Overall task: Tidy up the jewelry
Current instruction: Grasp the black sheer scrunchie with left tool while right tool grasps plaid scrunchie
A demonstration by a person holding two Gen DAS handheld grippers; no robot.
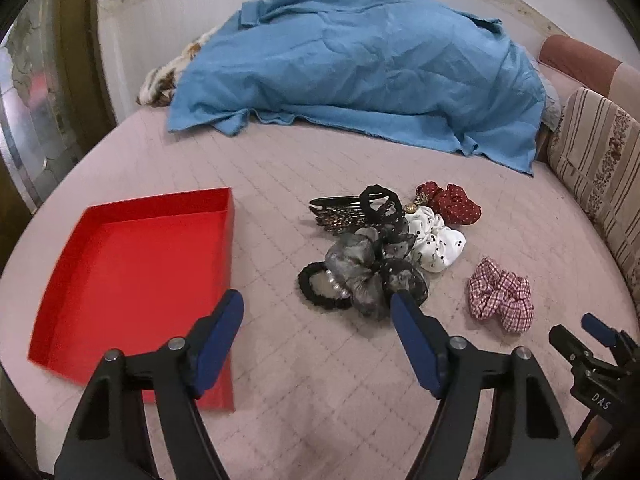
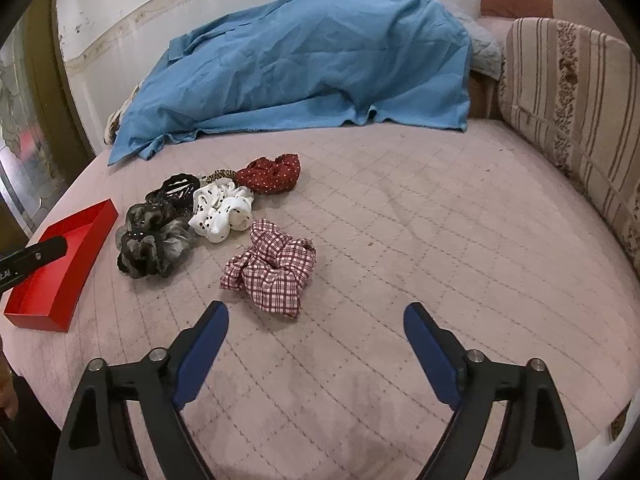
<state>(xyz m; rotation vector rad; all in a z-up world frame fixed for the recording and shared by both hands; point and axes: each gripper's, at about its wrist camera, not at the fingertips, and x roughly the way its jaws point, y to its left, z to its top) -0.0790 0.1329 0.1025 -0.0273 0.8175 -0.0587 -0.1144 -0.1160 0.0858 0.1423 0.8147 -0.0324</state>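
Pink quilted bed; right hand-held gripper reads "DAS".

the quilted bed cover lies bare right of the checked scrunchie, wide room up to the striped cushion. between the red tray and the heap of hair pieces runs a clear strip. the blue cloth (heaped high) walls off the far side. the checked scrunchie sits apart from the heap, with a narrow gap.

Left gripper gapes over the quilt between red tray and grey scrunchie
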